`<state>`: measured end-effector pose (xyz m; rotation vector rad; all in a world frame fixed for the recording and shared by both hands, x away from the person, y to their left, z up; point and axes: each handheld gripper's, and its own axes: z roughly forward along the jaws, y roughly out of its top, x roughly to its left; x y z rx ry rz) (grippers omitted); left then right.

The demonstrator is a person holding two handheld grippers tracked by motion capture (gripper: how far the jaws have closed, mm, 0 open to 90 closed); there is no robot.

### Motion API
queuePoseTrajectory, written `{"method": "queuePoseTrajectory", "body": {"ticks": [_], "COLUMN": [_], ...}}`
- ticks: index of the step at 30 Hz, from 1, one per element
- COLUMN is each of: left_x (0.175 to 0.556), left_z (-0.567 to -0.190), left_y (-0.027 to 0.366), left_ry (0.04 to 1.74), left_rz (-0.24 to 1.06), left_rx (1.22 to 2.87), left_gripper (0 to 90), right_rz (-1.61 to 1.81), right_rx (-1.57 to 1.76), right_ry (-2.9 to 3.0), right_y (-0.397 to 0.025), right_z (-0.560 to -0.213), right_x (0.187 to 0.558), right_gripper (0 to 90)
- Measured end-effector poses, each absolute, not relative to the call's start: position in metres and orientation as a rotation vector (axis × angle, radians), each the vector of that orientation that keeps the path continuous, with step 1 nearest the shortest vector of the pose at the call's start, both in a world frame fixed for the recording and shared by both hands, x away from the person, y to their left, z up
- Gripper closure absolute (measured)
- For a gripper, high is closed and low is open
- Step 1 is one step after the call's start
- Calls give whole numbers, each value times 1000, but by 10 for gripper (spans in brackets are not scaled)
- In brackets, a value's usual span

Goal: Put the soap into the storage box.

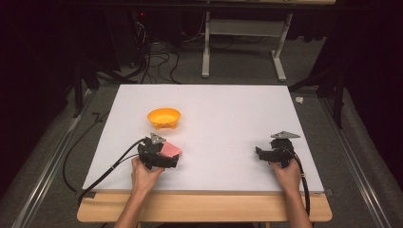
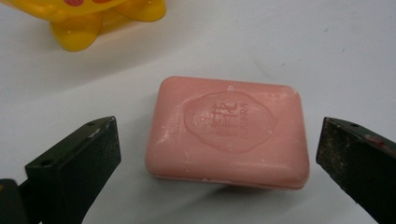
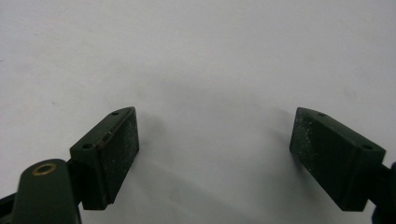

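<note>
Soap (image 2: 228, 132) flat on table | L gripper (image 2: 219, 154) fingers wide, astride it | R gripper (image 3: 215, 154) fingers wide, nothing betw.

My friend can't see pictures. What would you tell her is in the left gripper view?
A pink bar of soap lies flat on a white table, between the two open black jaws of the left tongs. The feet of a yellow bowl show behind it.

Wide bare white table (image 1: 228, 118) across centre, far edge and right side. Near left edge: pink soap (image 2: 227, 132) between spread jaws of left gripper (image 2: 217, 154), gaps both sides; yellow bowl (image 1: 164, 117) just beyond, blocking farther passage.
</note>
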<state>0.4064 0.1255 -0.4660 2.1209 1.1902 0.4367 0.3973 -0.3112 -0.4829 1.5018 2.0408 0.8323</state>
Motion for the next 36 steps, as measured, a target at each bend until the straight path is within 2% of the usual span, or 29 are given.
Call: {"method": "queuePoseTrajectory", "body": {"ticks": [15,21,36], "left_x": [413,411,410], "left_z": [-480,-480,-479], "left_y": [118,118,117], "left_ry": [1208,1206,1206], "left_rz": [414,429,434], "left_rx": [2165,2153,2154], "left_gripper": [55,124,135], "right_rz": [832,831,831], "right_rx": [1496,1496,1496], "right_ry": [2041,2041,2041], "right_y": [-311,-311,-311], "right_z": [-483,-483,-483], "right_x": [397,397,397], "right_gripper": [162,162,162]}}
